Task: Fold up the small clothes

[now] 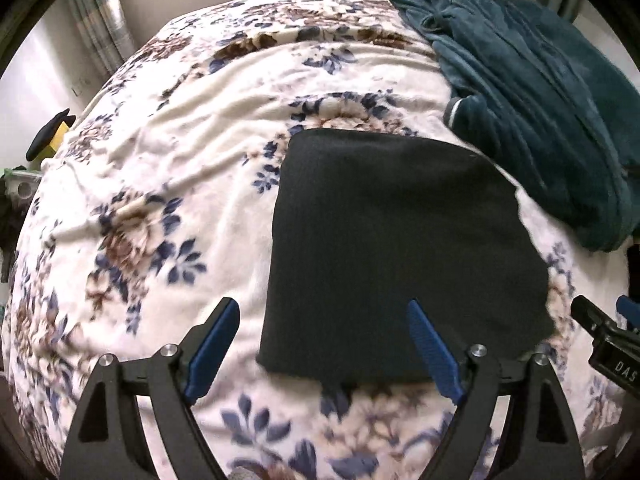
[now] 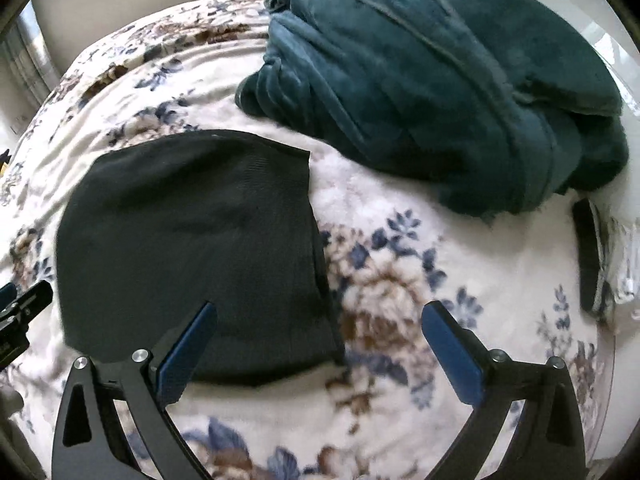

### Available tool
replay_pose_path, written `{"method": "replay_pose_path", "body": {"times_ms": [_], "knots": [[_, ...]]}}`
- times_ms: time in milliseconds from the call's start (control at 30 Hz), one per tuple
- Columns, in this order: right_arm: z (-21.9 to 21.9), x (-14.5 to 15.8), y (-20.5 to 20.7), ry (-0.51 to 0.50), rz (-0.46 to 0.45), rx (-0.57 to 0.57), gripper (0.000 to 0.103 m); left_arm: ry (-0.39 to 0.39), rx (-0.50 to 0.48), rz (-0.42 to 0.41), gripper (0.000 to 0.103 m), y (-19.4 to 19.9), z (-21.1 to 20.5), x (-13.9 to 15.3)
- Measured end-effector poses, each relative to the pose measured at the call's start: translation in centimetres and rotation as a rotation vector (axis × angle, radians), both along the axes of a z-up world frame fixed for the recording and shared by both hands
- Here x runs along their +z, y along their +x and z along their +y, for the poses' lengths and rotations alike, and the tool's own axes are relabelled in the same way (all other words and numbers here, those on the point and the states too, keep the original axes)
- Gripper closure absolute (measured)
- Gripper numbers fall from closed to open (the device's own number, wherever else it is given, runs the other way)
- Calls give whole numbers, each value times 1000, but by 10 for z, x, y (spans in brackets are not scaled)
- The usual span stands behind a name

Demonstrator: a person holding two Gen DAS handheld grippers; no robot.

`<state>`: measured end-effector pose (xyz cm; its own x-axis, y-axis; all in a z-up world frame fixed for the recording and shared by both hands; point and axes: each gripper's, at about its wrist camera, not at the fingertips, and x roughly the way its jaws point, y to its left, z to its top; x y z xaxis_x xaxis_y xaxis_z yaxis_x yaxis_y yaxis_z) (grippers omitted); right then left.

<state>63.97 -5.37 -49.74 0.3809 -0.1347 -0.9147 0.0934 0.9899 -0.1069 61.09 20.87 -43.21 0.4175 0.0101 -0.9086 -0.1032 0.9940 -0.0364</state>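
Hovering over folded black garment [image 1: 400, 248] on floral blanket [image 1: 160, 152]: left gripper [image 1: 324, 312], right gripper [image 2: 320, 316], both spread wide, empty.

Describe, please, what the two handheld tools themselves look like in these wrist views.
Both match: the left tool and right tool have black, angular frames with triangular cutouts, silver round pivot bolts, and flat blue textured finger pads. Seen from the left view, the right tool's black body carries white lettering that starts "DAS". No cables or sleeves are visible.

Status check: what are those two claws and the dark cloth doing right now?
Left gripper and right gripper open, empty. Flat black knit garment lies on floral blanket. Teal fleece robe heaped beyond, apart.
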Motion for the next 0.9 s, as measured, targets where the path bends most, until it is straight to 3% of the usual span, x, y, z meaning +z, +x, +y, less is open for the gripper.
{"method": "replay_pose_path", "body": {"times_ms": [300, 900], "knots": [[4, 88, -73, 1, -77, -7, 0, 2, 2, -67, 18, -71, -15, 82], [-6, 340, -295, 0, -326, 19, 0, 34, -48, -244, 18, -265, -55, 281]]}}
